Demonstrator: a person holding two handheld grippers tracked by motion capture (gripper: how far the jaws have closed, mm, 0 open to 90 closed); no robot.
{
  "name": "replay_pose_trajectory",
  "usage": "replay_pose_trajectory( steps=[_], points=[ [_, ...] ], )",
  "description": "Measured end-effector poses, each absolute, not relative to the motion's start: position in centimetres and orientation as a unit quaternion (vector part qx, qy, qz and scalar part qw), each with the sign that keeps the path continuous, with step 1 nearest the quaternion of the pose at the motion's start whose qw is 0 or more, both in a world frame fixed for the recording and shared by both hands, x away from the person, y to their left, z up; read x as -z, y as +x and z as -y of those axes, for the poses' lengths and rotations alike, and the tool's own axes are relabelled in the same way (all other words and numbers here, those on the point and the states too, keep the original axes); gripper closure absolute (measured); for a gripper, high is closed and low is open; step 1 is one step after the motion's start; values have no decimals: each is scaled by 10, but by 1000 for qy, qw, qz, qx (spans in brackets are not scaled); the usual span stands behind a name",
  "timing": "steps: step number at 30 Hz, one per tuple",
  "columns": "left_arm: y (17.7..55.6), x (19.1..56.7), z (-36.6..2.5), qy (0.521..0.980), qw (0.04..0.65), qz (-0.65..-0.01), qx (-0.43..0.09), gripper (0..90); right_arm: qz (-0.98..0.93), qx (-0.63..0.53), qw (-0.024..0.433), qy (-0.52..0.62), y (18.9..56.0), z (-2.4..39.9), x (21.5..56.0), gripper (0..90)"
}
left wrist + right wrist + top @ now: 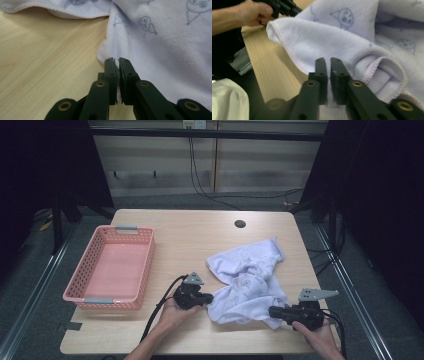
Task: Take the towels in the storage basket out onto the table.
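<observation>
Pinching the towel [248,280] at its near hem, left gripper [116,60] and right gripper [327,60] are both clamped on cloth. It lies crumpled toward the table's [190,235] near right corner; soft, light, limp, best held by corners.

A crumpled white terry cloth towel with faint blue cartoon prints [250,280] lies bunched and folded over itself on the right half of the light wooden desk [190,237].
</observation>
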State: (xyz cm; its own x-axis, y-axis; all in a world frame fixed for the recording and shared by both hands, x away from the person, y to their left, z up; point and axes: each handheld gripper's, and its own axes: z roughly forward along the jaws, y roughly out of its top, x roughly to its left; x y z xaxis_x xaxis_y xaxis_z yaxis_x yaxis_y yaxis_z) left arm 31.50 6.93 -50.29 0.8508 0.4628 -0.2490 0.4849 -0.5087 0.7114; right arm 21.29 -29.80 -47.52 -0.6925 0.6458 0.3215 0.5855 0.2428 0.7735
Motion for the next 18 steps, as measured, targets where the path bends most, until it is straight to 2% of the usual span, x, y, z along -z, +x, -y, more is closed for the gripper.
replay_pose_trajectory(
  steps=[1, 4, 5, 6, 10, 11, 12, 15, 18],
  points=[
    [315, 502, -72, 866, 417, -275, 12, 861, -791, -466, 32, 395, 212, 299, 477, 900],
    [314, 494, -85, 852, 435, -291, 17, 861, -788, -470, 34, 397, 211, 301, 476, 900],
    [313, 491, -88, 850, 437, -294, 14, 861, -786, -476, 31, 393, 209, 302, 474, 863],
    [313, 491, -89, 852, 435, -292, 15, 861, -787, -478, 26, 390, 206, 303, 473, 757],
    [312, 494, -90, 855, 426, -296, 15, 860, -815, -439, 33, 378, 199, 295, 481, 538],
    [312, 494, -90, 855, 426, -296, 15, 860, -815, -439, 33, 378, 199, 295, 481, 538],
    [311, 492, -91, 853, 429, -295, 14, 859, -815, -428, 48, 387, 202, 292, 482, 587],
    [312, 490, -94, 847, 437, -302, 15, 859, -800, -452, 37, 393, 212, 294, 481, 878],
    [313, 479, -107, 831, 460, -312, 12, 861, -793, -457, 47, 400, 220, 295, 478, 899]
  ],
)
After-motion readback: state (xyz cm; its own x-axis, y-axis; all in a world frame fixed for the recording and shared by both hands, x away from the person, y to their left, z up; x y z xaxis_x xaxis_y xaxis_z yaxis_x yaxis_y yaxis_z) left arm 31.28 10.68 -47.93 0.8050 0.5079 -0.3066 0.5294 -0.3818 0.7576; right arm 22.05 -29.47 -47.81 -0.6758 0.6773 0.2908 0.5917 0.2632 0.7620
